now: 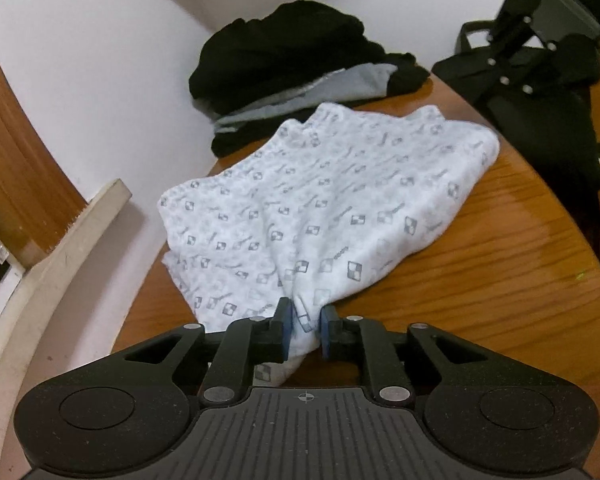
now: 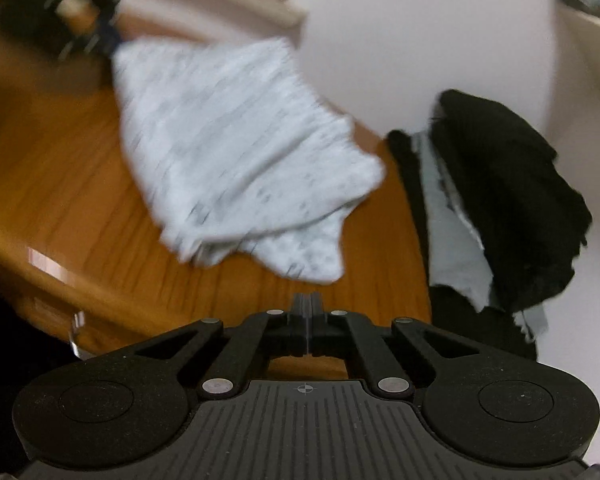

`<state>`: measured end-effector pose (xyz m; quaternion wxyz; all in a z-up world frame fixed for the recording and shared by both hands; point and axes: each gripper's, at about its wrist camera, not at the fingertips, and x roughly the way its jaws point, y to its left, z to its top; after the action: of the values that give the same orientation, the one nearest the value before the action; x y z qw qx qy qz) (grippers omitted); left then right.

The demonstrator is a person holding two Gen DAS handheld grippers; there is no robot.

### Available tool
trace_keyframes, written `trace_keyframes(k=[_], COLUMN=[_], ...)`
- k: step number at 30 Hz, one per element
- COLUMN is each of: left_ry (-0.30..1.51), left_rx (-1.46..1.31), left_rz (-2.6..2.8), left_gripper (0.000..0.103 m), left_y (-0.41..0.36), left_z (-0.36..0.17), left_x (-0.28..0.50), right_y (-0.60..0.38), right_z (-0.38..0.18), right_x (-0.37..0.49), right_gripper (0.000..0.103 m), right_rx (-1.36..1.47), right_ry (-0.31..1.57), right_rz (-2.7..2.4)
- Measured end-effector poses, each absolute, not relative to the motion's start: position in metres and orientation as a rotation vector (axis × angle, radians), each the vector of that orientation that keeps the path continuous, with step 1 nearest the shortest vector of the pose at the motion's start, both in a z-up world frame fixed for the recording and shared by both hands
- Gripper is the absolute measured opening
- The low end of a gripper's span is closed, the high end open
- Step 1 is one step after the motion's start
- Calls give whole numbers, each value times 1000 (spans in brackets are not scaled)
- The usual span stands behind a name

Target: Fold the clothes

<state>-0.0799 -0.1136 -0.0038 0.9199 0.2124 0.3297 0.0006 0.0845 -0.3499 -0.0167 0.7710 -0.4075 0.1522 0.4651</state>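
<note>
Left wrist: patterned cloth between left gripper pads.

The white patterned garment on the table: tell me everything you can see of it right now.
The white patterned garment is soft, thin fabric printed with small grey checkered squares and script marks. It lies loosely folded and rumpled on the wooden table, layered edges showing at one end. The left gripper is shut on one bunched corner. The right gripper is shut and empty, short of it. Its far edge sits near the dark clothes pile.
</note>
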Motion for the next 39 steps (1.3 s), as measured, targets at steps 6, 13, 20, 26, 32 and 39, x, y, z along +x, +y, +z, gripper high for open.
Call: trace_keyframes(k=[6,13,20,26,32,39], left_ry=[604,637,728,712,655,673], left_rx=[320,273,209,122,-71,-183], left_rz=[-59,-9,-48,-61,-11,27], left_gripper=[26,30,30,30,38,54], left_y=[-110,-97,-77,-59,-17,19], left_z=[28,15,-2,4,17,4], left_x=[-92,-82,-74,-78,-56,-17], right_y=[-328,-295,-302,-307,-315,-297], right_z=[1,-10,-26,-21,-18,-29], right_x=[86,71,70,77,128,190], right_gripper=[10,17,17,26,45,61], right_rx=[-668,-553,-606,-596,-421,-287], right_ry=[330,370,386,387,466,553], right_rz=[1072,1186,1212,1210,1142,1075])
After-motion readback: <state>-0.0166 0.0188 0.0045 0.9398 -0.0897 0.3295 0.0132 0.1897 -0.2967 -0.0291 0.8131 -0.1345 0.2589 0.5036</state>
